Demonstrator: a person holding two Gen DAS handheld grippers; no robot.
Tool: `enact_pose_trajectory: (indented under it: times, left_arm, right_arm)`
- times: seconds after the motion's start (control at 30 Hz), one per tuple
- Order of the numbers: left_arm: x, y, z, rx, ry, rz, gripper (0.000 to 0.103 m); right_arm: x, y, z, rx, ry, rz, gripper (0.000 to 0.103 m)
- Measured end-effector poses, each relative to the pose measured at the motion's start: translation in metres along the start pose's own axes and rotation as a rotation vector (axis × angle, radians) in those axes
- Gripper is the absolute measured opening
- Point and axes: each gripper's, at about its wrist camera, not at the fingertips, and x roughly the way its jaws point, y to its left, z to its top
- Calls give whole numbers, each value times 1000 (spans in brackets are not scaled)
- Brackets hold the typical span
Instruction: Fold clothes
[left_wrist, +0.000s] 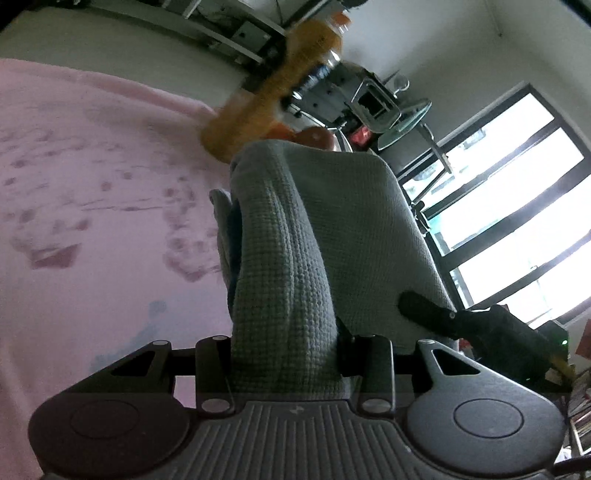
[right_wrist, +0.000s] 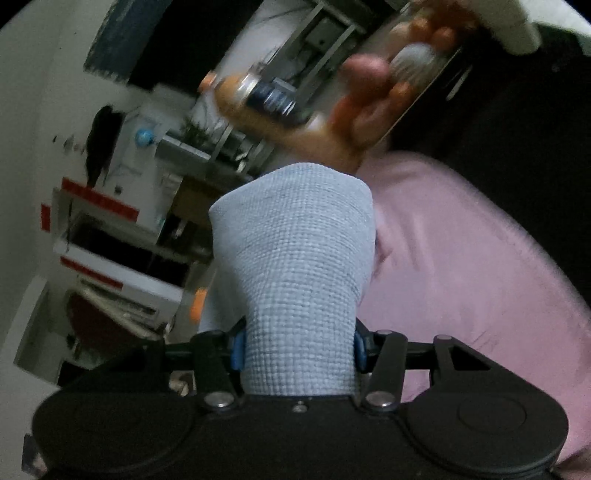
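Observation:
A grey-blue waffle-knit garment (left_wrist: 295, 240) is bunched between the jaws of my left gripper (left_wrist: 286, 354) and hangs in front of the camera, lifted off the pink sheet (left_wrist: 92, 221). In the right wrist view the same knit cloth (right_wrist: 295, 277) fills the gap of my right gripper (right_wrist: 299, 350), whose blue pads (right_wrist: 239, 350) press on it from both sides. Both grippers are shut on the garment. The other gripper's black body (left_wrist: 480, 321) shows at the right of the left wrist view, touching the cloth.
A pink printed sheet (right_wrist: 461, 277) covers the surface below. An orange plush toy (left_wrist: 266, 96) lies at its far edge, also in the right wrist view (right_wrist: 332, 122). Shelving (right_wrist: 110, 240) and a window (left_wrist: 509, 206) stand behind.

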Motion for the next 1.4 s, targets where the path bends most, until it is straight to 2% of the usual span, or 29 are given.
enact_pose_trajectory:
  times: [0.2,0.3,0.33,0.37,0.43,0.47,0.53,0.63,0.73,0.77,0.83,0.87,0.9,0.93,0.97,1.0,1.07,1.13,1.17,1.27,1.4]
  left_arm:
    - [71,-9,13,-36,36,-7,39]
    - [109,-1,12,-54,79,42,44]
    - [120,5,10,-54,100,71,45]
    - [127,12,9,-67,116,91,49]
    - [137,24,7,-97,139,113,52]
    - [129,25,8,-105,132,95,52]
    - [106,21,10,-85,110,73,52]
    - [69,14,12,-52,76,38,52]
    - [30,1,6,47,38,8,52]
    - [20,-5,3,91,23,12,49]
    - [22,-15,-1,163,9,55,47]
    - [27,-20,-3,195,6,84,39]
    - [33,-25,-4,228,3,114,32]
    - [38,-30,-5,261,-1,143,31]
    - [43,-35,-7,294,-4,173,29]
    - [52,-37,-9,324,5,206,25]
    - [78,-32,-16,371,59,283,21]
    - [97,-22,-23,382,82,347,22]
    - [99,-17,-23,355,81,349,23]
    - [104,-9,-24,319,83,359,26]
    - [100,-18,-23,378,95,393,30]
  right_arm:
    - [12,-37,63,1,-21,-32,51]
    - [20,-66,81,22,-14,-57,53]
    - [27,-77,82,27,-9,-80,55]
    - [34,-89,84,32,-5,-104,61]
    - [48,-113,84,78,6,-190,65]
    - [53,-121,83,96,8,-219,71]
    - [43,-113,80,62,-14,-211,71]
    - [23,-91,75,-5,-57,-229,78]
    - [-8,-66,59,-26,-138,-303,78]
    - [-20,-60,51,-9,-178,-303,78]
    - [-42,-51,35,22,-249,-241,78]
    - [-49,-48,30,23,-269,-198,77]
    - [-52,-45,26,22,-284,-169,61]
    - [-51,-43,23,16,-291,-160,47]
    - [-46,-42,21,7,-288,-172,25]
    - [-41,-46,22,6,-274,-196,19]
    - [-31,-53,23,4,-244,-243,17]
    - [-21,-60,24,3,-215,-290,17]
    - [-16,-63,25,2,-200,-313,17]
    - [-1,-74,27,0,-156,-383,0]
    - [15,-85,29,-3,-106,-463,1]
